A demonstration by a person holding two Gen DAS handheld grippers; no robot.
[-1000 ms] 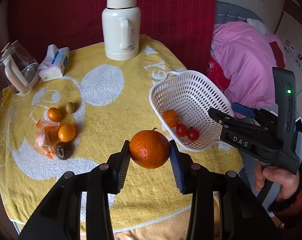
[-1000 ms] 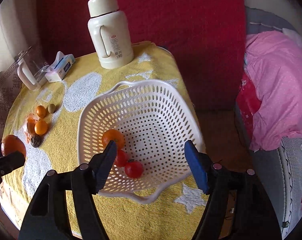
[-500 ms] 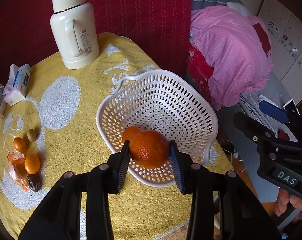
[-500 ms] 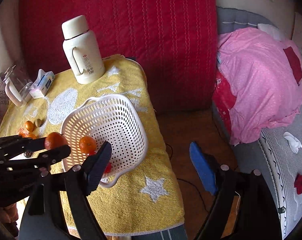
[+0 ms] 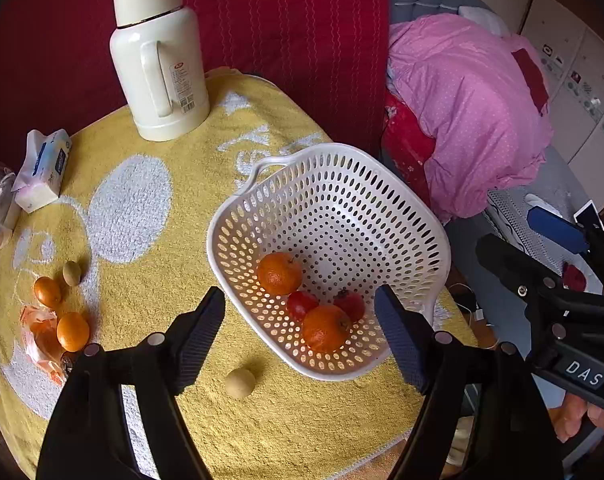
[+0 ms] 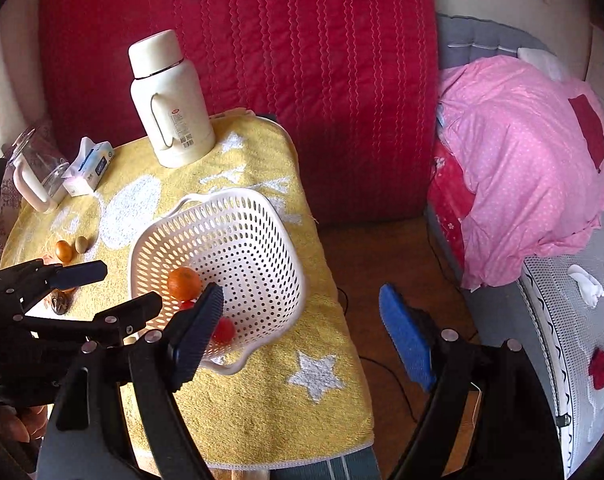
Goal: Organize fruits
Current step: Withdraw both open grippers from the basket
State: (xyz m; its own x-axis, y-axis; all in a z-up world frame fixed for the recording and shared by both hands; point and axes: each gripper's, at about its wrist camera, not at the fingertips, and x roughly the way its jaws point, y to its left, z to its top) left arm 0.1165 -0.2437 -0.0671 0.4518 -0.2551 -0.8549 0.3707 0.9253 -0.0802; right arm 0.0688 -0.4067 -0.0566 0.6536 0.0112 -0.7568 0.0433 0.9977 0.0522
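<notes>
Left tongs [image 5: 300,334] agape above orange [image 5: 325,328] in basket [image 5: 381,184]

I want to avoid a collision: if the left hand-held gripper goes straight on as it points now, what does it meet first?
Probably the near rim of the white basket, with an orange just behind it; depth is unclear.

Black left gripper [image 5: 300,336] with ribbed dark pads; right gripper [image 6: 302,332] pads apparently blue.

Tabletop [image 5: 150,184]: basket [image 5: 421,216] at right edge, holding two oranges [image 5: 280,273] and two tomatoes [image 5: 300,305]. Thermos [image 5: 158,56] behind. Tissue pack [image 5: 42,170] at far left. Small fruits [image 5: 73,331] at left. One round fruit [image 5: 240,382] just before basket. Bed [image 5: 469,112] to the right.
</notes>
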